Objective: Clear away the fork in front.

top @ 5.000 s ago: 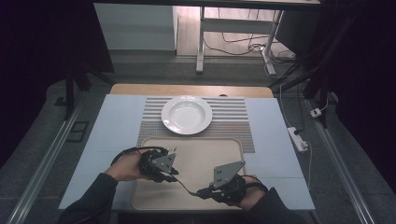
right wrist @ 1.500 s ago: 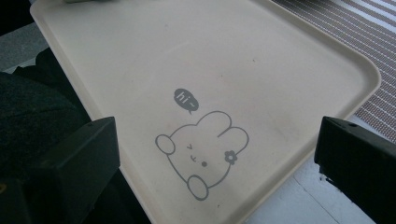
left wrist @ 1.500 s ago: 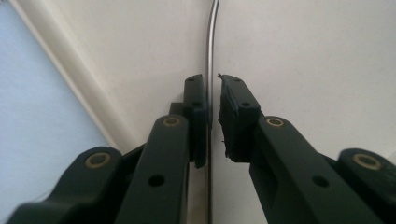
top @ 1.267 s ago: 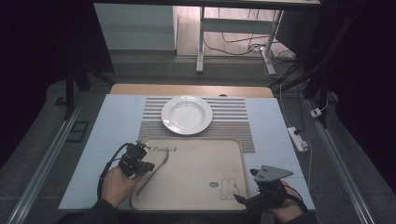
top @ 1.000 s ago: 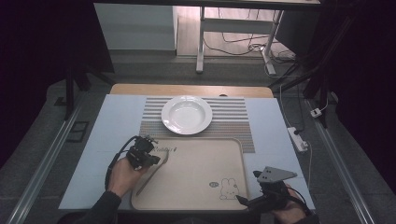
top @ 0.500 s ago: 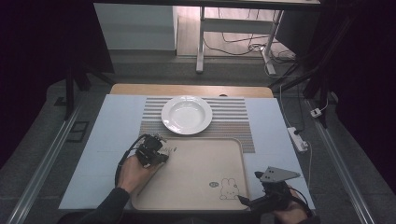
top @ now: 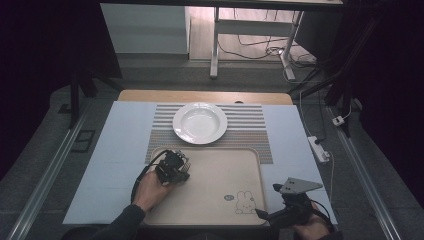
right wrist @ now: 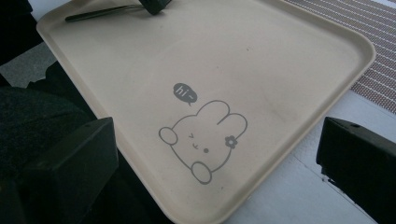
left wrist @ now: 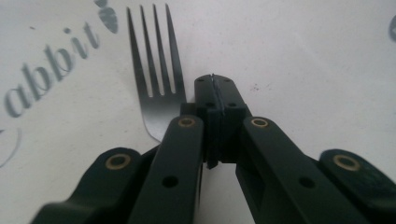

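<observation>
A dark metal fork [left wrist: 156, 88] lies flat on the beige tray [top: 220, 175], near its far left corner. My left gripper [top: 176, 169] is low over the fork with its jaws shut. The tines stick out just left of the closed tips, and the neck runs under the left jaw. In the right gripper view the fork handle [right wrist: 98, 12] trails along the tray [right wrist: 261, 56] from the left gripper [right wrist: 156, 5]. My right gripper [top: 272, 215] is open at the tray's near right corner, its jaws wide apart beside the printed rabbit [right wrist: 201, 140].
A white plate [top: 200, 122] rests on a striped placemat [top: 250, 132] just beyond the tray. A pale cloth [top: 120, 150] covers the table. A white power strip [top: 318, 148] lies off the right edge, and desk legs with cables stand farther back.
The left hand has moved right and forward, from the tray's left edge onto the tray over the fork. The right gripper has stayed at the near right corner.
</observation>
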Action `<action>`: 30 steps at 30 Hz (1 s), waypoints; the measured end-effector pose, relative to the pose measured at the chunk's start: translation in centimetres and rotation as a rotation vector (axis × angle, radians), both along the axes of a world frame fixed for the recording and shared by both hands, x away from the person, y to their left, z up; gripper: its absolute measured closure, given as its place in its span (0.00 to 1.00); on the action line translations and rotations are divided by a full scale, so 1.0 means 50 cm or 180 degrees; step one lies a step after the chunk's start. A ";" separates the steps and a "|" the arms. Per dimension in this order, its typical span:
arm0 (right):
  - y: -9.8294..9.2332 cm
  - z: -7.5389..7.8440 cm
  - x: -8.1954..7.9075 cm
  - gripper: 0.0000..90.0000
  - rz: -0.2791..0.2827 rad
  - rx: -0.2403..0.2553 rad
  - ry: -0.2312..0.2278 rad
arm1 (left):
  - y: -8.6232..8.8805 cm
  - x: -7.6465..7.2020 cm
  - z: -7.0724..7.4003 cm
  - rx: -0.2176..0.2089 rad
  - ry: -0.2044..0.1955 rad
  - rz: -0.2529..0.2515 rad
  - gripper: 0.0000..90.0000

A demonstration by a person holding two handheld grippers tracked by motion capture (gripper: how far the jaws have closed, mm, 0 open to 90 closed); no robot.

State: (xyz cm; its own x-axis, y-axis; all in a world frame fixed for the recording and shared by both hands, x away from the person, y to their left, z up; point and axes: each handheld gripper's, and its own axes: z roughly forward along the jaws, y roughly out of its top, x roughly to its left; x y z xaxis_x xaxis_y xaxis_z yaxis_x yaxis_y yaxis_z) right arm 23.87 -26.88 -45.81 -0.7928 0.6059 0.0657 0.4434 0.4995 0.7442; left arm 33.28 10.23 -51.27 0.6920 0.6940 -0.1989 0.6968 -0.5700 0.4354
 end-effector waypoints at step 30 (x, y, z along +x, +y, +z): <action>0.001 -0.002 0.003 0.00 0.0026 -0.0012 0.0077 | 0.132 0.040 -0.005 -0.0006 0.0072 0.0706 0.99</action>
State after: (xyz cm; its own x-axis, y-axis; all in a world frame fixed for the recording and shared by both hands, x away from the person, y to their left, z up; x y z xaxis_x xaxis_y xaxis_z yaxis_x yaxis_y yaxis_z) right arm 24.04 -26.83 -45.89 -0.7960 0.5996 0.0826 0.4570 0.5060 0.7315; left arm 35.26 16.81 -51.53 0.5177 0.8283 -0.2141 0.8146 -0.4008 0.4192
